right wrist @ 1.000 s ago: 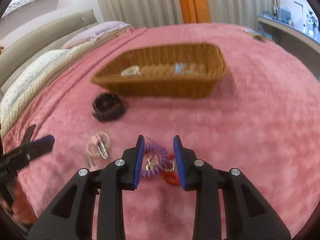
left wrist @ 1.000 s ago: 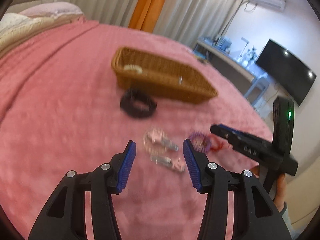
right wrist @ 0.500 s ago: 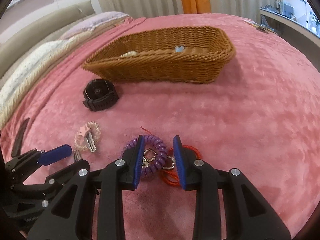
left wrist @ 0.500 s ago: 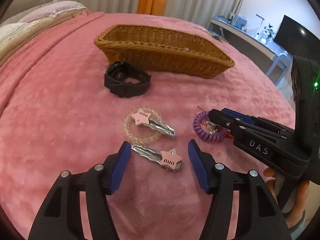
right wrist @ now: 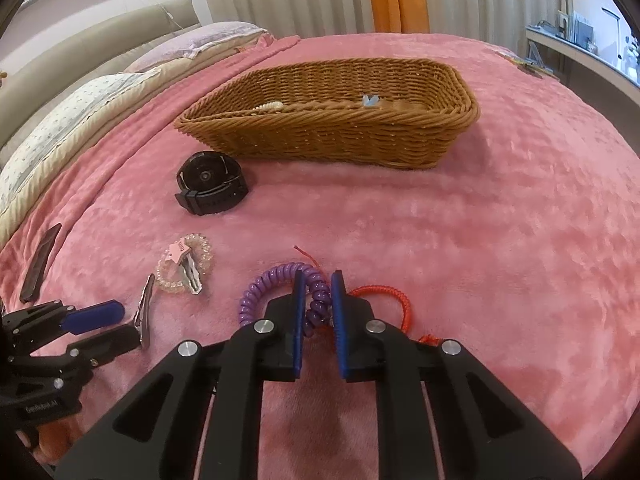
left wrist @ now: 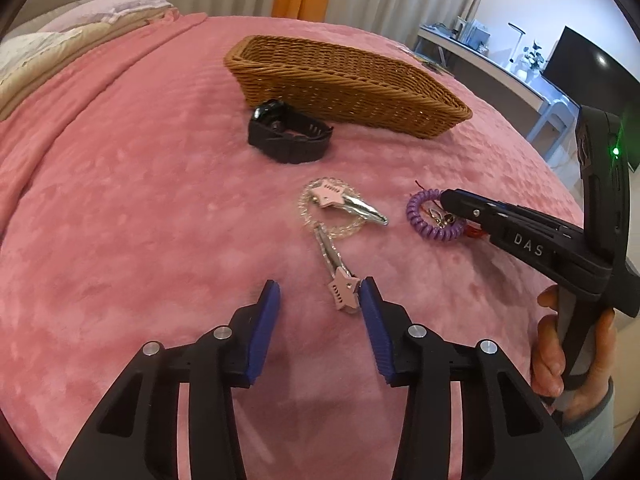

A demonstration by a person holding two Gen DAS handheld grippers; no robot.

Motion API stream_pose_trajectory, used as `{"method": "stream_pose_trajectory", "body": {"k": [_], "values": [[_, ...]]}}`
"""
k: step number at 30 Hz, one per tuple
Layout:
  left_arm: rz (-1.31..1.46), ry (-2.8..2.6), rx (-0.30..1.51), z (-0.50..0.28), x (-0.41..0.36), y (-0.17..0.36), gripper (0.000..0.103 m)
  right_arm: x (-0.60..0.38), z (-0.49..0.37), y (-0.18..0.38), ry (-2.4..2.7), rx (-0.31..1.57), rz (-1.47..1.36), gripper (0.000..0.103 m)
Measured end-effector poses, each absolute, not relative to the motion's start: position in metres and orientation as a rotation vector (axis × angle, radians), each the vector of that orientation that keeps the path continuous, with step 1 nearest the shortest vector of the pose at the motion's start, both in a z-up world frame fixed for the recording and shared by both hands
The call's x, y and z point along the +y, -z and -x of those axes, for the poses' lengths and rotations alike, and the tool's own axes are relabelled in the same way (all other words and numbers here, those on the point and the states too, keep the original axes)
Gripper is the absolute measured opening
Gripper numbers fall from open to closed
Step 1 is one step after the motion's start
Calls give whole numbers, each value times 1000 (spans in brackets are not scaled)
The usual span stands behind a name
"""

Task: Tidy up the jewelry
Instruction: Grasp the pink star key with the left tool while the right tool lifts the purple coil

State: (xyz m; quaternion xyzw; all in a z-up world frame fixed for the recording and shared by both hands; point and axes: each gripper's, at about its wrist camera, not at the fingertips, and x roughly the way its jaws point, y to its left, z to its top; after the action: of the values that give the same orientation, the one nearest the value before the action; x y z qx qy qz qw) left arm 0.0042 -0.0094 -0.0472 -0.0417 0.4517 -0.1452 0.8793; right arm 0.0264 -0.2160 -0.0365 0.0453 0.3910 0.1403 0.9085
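My left gripper is low over the pink blanket with its jaws closing. A pink star hair clip lies between them, against the right pad only. A second star clip rests on a clear beaded bracelet just beyond. My right gripper is closing on a purple coil bracelet, whose loop is pinched between the pads. A red cord bracelet lies under it to the right. From the left wrist view the right gripper reaches in from the right onto the coil.
A wicker basket stands beyond, holding a white piece and a small blue piece. A black watch lies in front of it. A dark flat object lies at the left. A hand holds the right gripper's handle.
The left gripper sank toward the near star clip and its jaws narrowed; the clip swung round, star end now at the right pad. The right jaws closed onto the purple coil.
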Motion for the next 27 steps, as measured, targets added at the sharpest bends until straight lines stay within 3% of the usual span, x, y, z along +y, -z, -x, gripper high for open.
{"method": "stream_pose_trajectory", "body": {"k": [16,19,27], "values": [[71,314,945,-15,-29,52,40,-228,29,17,-302,745,-119,9],[72,309,938,-11,-26,52,21,-237,42,21,-301,766,-166,9],[116,358,917,1,-12,50,20,-246,58,36,-267,815,-192,10]]}}
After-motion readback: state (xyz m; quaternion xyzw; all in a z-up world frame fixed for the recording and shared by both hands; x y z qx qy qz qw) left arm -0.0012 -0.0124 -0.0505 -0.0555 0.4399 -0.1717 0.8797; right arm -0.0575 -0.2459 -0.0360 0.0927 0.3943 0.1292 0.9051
